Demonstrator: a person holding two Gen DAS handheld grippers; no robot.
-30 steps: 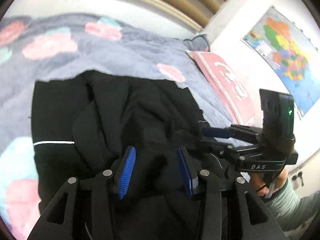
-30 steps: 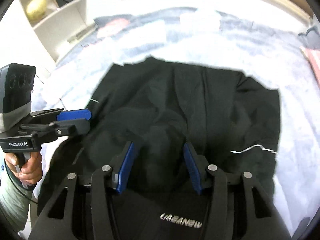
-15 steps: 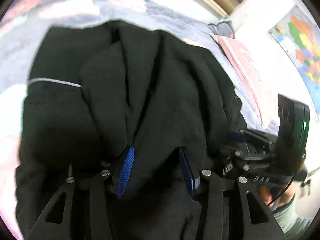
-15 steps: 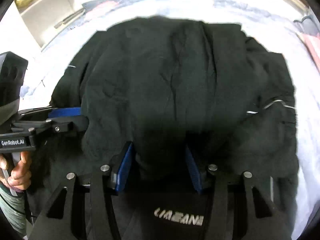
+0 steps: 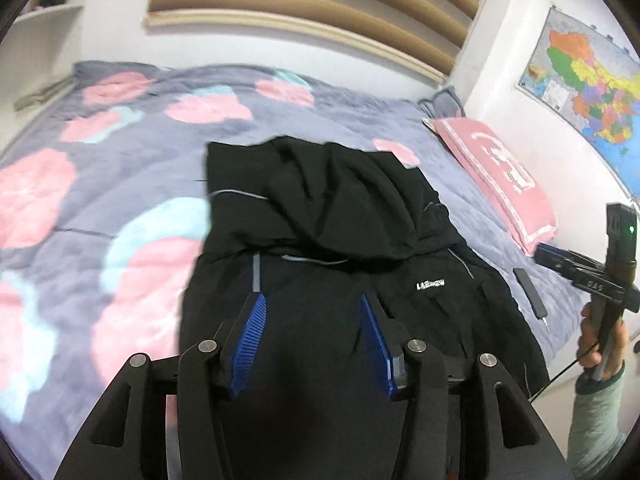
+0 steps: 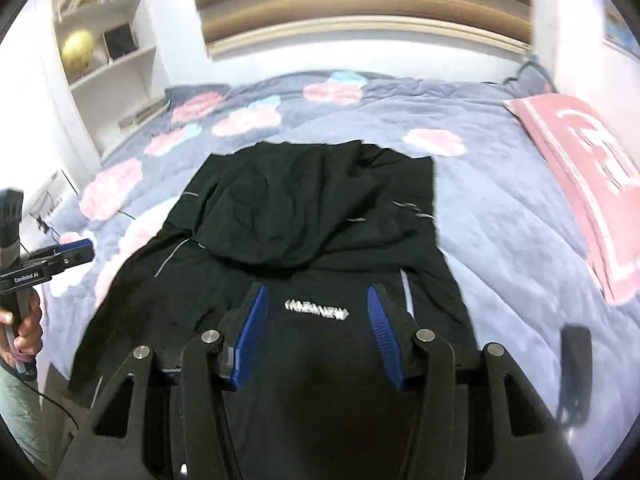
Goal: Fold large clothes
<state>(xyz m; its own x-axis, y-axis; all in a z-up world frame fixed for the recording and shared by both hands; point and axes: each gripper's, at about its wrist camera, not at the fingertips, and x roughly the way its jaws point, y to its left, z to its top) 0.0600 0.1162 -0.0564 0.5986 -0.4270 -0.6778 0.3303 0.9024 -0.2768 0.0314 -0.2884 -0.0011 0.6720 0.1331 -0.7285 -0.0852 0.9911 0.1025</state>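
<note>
A black jacket [image 5: 340, 216] with thin grey piping and a white chest logo lies on the bed, its far part folded back toward me; it also shows in the right wrist view [image 6: 304, 216]. My left gripper [image 5: 312, 340] is open and empty, held above the jacket's near left part. My right gripper [image 6: 316, 336] is open and empty, held above the logo area. The right gripper also appears at the right edge of the left wrist view [image 5: 560, 258], the left gripper at the left edge of the right wrist view [image 6: 76, 250].
The bed has a grey-blue quilt [image 5: 120, 168] with pink and teal patches. A pink pillow [image 5: 496, 172] lies at the right by the wall. A dark slim object [image 5: 530, 292] lies on the quilt right of the jacket. White shelves [image 6: 104, 60] stand at left.
Both grippers have pulled back and up from the jacket, open with nothing in them. The folded part now lies flat over the jacket's middle, and more of the bed shows.
</note>
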